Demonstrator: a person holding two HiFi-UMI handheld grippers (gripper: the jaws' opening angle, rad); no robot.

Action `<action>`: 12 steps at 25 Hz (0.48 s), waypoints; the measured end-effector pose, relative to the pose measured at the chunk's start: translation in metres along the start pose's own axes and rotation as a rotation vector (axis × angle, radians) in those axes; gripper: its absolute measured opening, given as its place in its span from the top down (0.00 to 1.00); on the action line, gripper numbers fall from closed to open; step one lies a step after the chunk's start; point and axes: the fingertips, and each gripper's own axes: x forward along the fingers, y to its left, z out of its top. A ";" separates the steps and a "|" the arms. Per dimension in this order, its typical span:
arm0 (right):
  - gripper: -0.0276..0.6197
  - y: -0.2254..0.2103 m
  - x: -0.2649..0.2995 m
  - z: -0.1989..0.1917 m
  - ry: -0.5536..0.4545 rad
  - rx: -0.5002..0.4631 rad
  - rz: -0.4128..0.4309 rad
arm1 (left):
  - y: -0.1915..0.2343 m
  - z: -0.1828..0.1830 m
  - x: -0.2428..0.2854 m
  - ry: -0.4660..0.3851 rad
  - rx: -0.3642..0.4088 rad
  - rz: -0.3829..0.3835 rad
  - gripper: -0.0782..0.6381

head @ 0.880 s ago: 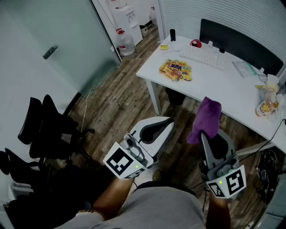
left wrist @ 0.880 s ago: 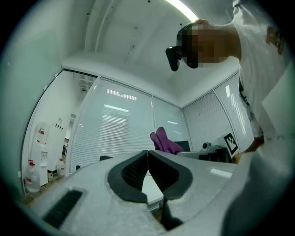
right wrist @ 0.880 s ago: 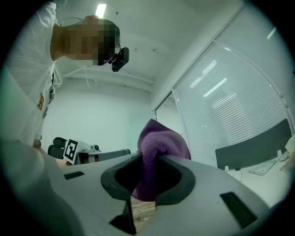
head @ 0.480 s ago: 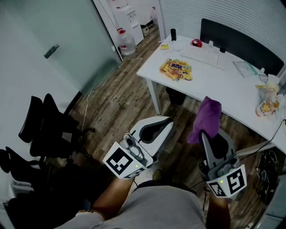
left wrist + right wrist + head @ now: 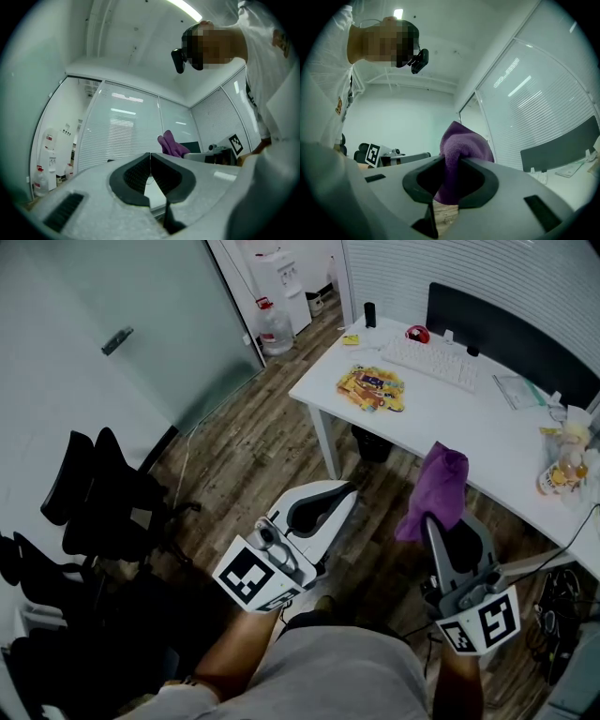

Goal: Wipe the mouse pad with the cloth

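While you stand back on the wood floor, the white desk (image 5: 450,423) fills the upper right of the head view, well apart from your 2 tools. Near its closest corner lies the mouse pad (image 5: 371,388), a flat sheet printed in yellow and orange, just beside the keyboard (image 5: 434,360). It looks thin and flexible, so I would expect it to slide or ruck on the smooth top under a hard rub. Light, flat strokes seem wise, perhaps with your free tool pinning 1 edge.

The cloth (image 5: 433,491) is purple, fleecy and limp. It hangs in the air in front of you, short of the desk edge. Your right hand-held gripper (image 5: 449,161) is clamped on a fold of it, with a puff standing above the jaws and a tail drooping below. It should weigh almost nothing and is unlikely to slip out. That puff past the jaw tips is probably the part to press onto the pad.

Your left hand-held gripper (image 5: 150,155) carries nothing, and its jaw tips meet.

Only the head view shows the pad and the gap you must cross. Only the right gripper view shows the bite on the cloth, which the head view hides beneath the fabric. The left gripper view confirms its own closed tips and catches the cloth from the side.
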 end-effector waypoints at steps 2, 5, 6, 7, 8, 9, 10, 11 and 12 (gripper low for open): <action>0.85 -0.006 -0.003 0.001 -0.003 0.000 0.013 | -0.003 -0.002 0.004 0.000 0.008 0.013 0.87; 0.85 -0.014 -0.008 0.001 -0.003 0.001 0.032 | -0.008 -0.004 0.009 0.004 0.020 0.033 0.87; 0.85 -0.017 -0.010 0.001 -0.003 0.001 0.037 | -0.009 -0.005 0.010 0.006 0.024 0.038 0.87; 0.85 -0.020 -0.011 0.001 -0.004 0.002 0.040 | -0.010 -0.005 0.012 0.007 0.025 0.044 0.87; 0.85 -0.022 -0.011 0.000 -0.003 0.003 0.042 | -0.011 -0.006 0.012 0.009 0.026 0.049 0.87; 0.85 -0.024 -0.012 0.000 -0.003 0.004 0.045 | -0.011 -0.007 0.013 0.011 0.027 0.053 0.87; 0.85 -0.025 -0.012 0.000 -0.002 0.006 0.047 | -0.010 -0.007 0.013 0.014 0.028 0.058 0.87; 0.85 -0.026 -0.011 0.000 -0.001 0.007 0.051 | -0.009 -0.007 0.013 0.017 0.028 0.063 0.87; 0.85 -0.027 -0.011 0.000 -0.001 0.008 0.054 | -0.008 -0.008 0.014 0.019 0.030 0.068 0.87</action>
